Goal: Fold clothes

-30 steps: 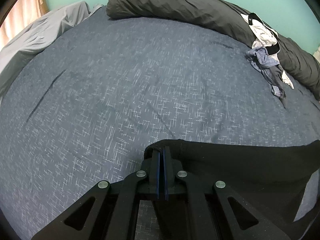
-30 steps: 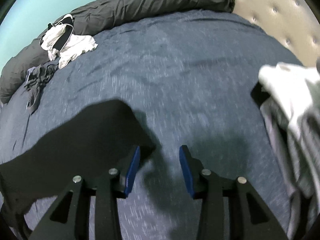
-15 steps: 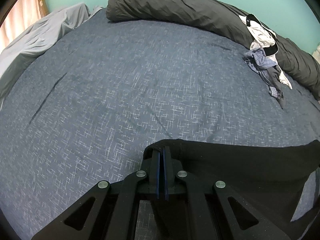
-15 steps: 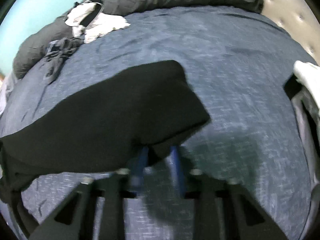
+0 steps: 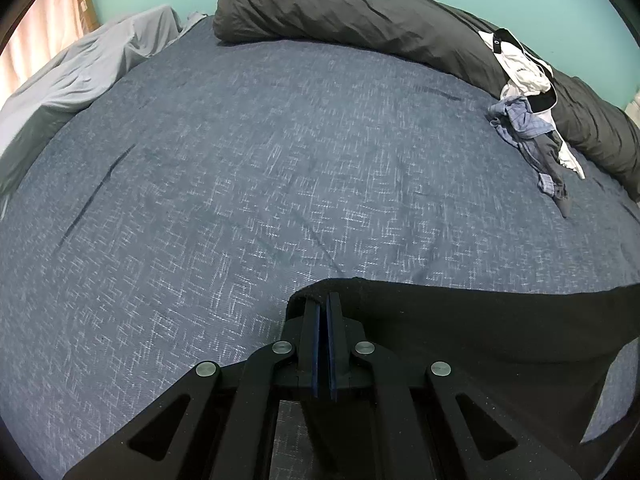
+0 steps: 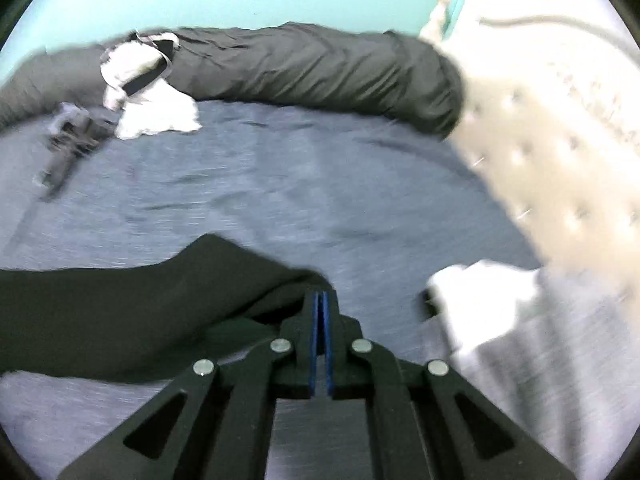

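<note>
Grippers, left gripper [image 5: 323, 304] and right gripper [image 6: 320, 303], are both clamping shut on opposite edges of black garment [image 5: 480, 328], stretching it over bed [image 5: 260, 168] for folding.

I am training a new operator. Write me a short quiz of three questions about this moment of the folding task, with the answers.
1. True or false: the left gripper is shut on the black garment.
2. Multiple choice: in the right wrist view, where does the white folded cloth lie relative to the right gripper? A) to its right B) to its left C) between its fingers
3. Fill in: the small heap of white and blue clothes rests against the dark grey ______ at the far edge of the bed.

Key
1. True; the right gripper is shut on the same garment.
2. A
3. duvet
</note>
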Demonstrator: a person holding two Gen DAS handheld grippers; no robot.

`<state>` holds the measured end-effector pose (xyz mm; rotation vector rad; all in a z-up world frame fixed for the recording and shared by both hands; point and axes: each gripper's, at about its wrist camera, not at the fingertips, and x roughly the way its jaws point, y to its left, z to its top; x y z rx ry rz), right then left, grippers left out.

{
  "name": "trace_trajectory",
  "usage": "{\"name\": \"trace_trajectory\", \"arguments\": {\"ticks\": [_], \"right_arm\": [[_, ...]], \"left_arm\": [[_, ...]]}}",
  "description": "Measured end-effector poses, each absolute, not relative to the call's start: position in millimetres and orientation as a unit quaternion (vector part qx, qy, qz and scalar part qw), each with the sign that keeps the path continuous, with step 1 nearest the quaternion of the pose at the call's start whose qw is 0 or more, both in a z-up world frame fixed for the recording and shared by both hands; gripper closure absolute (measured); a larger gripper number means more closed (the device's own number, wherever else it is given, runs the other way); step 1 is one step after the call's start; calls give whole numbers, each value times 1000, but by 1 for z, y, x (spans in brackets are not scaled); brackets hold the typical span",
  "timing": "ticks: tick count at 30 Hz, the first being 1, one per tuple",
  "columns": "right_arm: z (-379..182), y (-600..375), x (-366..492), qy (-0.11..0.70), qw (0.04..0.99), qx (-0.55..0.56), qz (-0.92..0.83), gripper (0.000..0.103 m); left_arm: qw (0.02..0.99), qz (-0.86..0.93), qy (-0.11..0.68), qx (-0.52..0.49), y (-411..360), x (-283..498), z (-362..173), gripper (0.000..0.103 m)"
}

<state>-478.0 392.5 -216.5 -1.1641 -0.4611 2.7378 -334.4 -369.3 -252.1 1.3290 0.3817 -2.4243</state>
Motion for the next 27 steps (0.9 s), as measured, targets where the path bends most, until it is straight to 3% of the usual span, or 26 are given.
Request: {"name": "trace_trajectory", "arguments": {"ticks": [4,7,14,17,19,21,27], "right_arm": [[-223,399,-479,-195,88,-391,895,101],[-260,403,-486,-170,30,-483,858,100],[-258,408,-459,-120,-11,-469,875,96],[-245,411,-449,-89,-21,-452,887,85],[-233,411,-452,-77,-20,-437,896,57],[-222,412,-460,-50,-16,-423,905,44],[-230,425,-496,37,-11,-445,895,44]], "left_arm": [[175,-855,134,469,-368,-336,-252,100],[176,-854,134,470,-368,-336,-252,100],[175,-853,134,474,-369,-336,-255,100],[176,-852,137,474,-369,-336,-256,100],[177,-851,138,474,-369,-336,-257,100],[177,-851,138,475,-367,-337,-258,100],[175,-849,135,479,-367,-337,-259,100]]}}
